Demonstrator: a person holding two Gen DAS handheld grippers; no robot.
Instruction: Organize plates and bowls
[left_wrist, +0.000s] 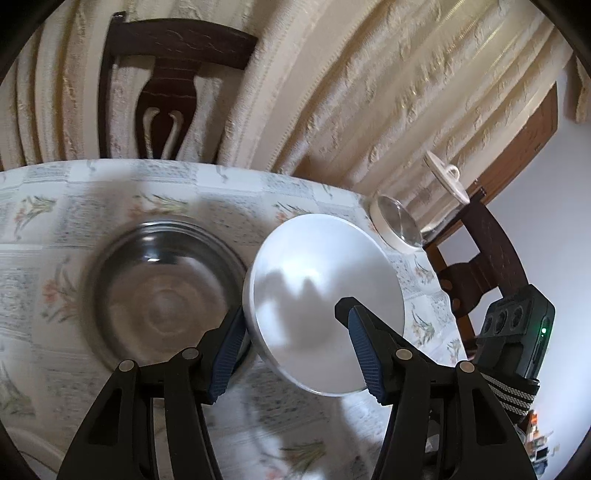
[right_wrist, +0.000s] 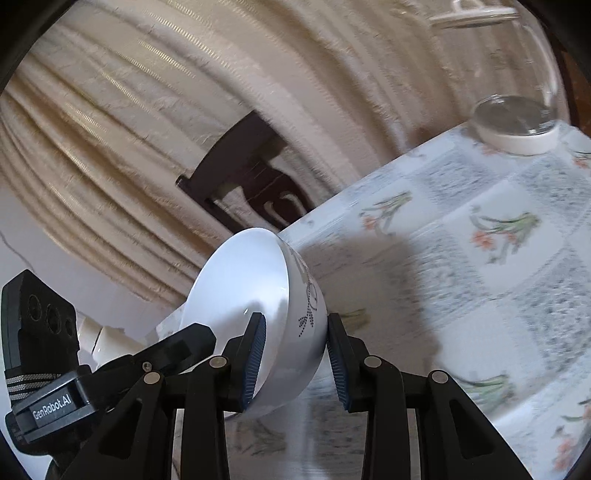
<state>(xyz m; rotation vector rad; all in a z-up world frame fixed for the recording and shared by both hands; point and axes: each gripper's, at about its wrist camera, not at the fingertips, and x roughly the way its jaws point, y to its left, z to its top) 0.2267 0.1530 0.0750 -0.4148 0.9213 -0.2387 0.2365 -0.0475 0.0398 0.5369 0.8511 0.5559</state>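
Observation:
A round silvery metal plate (left_wrist: 325, 280) hangs tilted above the table, with my left gripper (left_wrist: 291, 312) shut on it: one finger is behind its left rim and the other lies on its face. Just left of it a shiny steel bowl (left_wrist: 162, 284) stands upright on the flowered tablecloth (left_wrist: 110, 199). In the right wrist view a white bowl (right_wrist: 255, 295) with a grey leaf pattern is tipped on its side off the table's edge. My right gripper (right_wrist: 295, 317) is shut on its wall, one pad inside and one outside.
A glass jug on a white base (left_wrist: 397, 225) (right_wrist: 517, 125) stands at the table's far corner. Dark wooden chairs (left_wrist: 166, 85) (left_wrist: 480, 258) sit against the table before cream curtains. The other gripper's black body (left_wrist: 517, 332) (right_wrist: 40, 325) shows at each view's edge.

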